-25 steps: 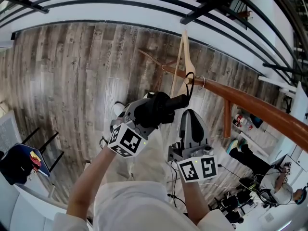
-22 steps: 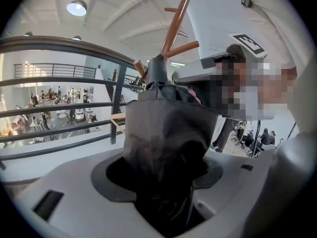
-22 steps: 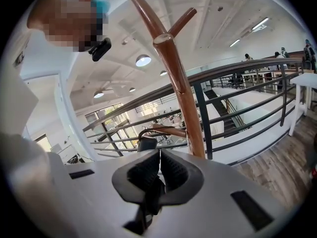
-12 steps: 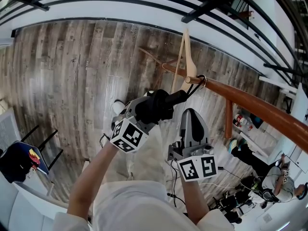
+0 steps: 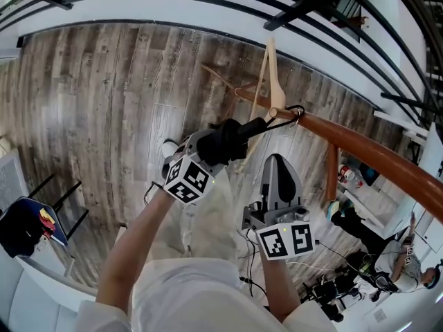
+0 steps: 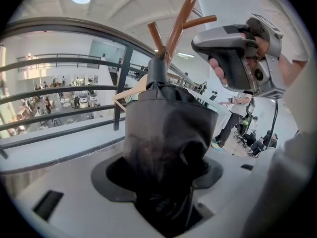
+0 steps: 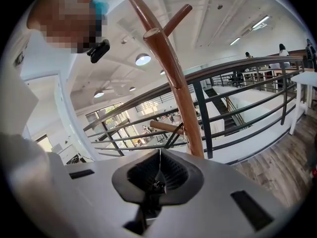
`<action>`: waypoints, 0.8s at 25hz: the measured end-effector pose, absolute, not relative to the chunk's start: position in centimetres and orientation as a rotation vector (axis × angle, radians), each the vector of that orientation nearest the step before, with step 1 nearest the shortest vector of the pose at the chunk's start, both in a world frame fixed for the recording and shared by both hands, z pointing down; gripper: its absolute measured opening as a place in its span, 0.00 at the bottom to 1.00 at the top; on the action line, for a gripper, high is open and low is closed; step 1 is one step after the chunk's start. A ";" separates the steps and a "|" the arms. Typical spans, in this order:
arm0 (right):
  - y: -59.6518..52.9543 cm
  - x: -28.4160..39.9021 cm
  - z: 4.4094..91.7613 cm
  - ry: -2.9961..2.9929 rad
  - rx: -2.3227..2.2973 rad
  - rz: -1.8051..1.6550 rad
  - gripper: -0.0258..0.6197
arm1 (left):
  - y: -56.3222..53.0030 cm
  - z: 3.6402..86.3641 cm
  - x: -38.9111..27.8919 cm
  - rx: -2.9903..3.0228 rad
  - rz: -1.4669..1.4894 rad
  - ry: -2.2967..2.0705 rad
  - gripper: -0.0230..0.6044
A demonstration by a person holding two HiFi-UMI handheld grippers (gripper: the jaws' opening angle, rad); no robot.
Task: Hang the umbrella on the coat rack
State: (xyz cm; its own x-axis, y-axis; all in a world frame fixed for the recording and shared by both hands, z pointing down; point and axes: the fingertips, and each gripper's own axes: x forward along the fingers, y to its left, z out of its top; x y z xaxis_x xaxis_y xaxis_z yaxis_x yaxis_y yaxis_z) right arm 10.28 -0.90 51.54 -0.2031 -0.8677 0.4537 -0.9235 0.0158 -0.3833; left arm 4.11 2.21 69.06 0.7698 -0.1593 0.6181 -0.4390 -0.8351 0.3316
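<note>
Blk folded umbrella (image 5: 227, 141), strap (image 5: 292, 109) over coat rack (image 5: 360, 149) peg.

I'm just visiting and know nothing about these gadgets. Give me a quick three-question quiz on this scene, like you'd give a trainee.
1. True or false: the left claw is gripping a folded black umbrella.
2. What does the right claw hold? A) a hanger B) nothing, it is shut empty C) the umbrella
3. Fill in: the umbrella's strap loop is hooked onto the wooden ____.

Key: 1 true; 2 B; 3 coat rack.
</note>
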 end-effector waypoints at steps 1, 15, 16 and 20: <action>-0.9 10.2 51.6 -2.173 1.923 0.947 0.09 | 2.2 69.4 4.1 2.493 0.819 -0.450 0.50; -1.3 10.0 52.3 -2.181 1.886 0.967 0.09 | 2.0 73.4 4.1 2.443 0.895 -0.431 0.50; -1.3 10.0 52.4 -2.182 1.884 0.970 0.09 | 2.0 73.7 4.3 2.438 0.891 -0.425 0.50; -1.2 10.1 52.9 -2.174 1.875 0.976 0.09 | 1.7 74.4 5.4 2.414 0.873 -0.413 0.50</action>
State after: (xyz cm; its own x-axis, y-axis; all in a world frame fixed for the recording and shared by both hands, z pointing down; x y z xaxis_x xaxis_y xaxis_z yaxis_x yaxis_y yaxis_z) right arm 10.08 -1.17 52.93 -0.2317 -0.8488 0.4753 -0.9192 0.0312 -0.3925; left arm 5.43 1.66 74.41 0.7440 -0.1004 0.6606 -0.4467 -0.8100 0.3800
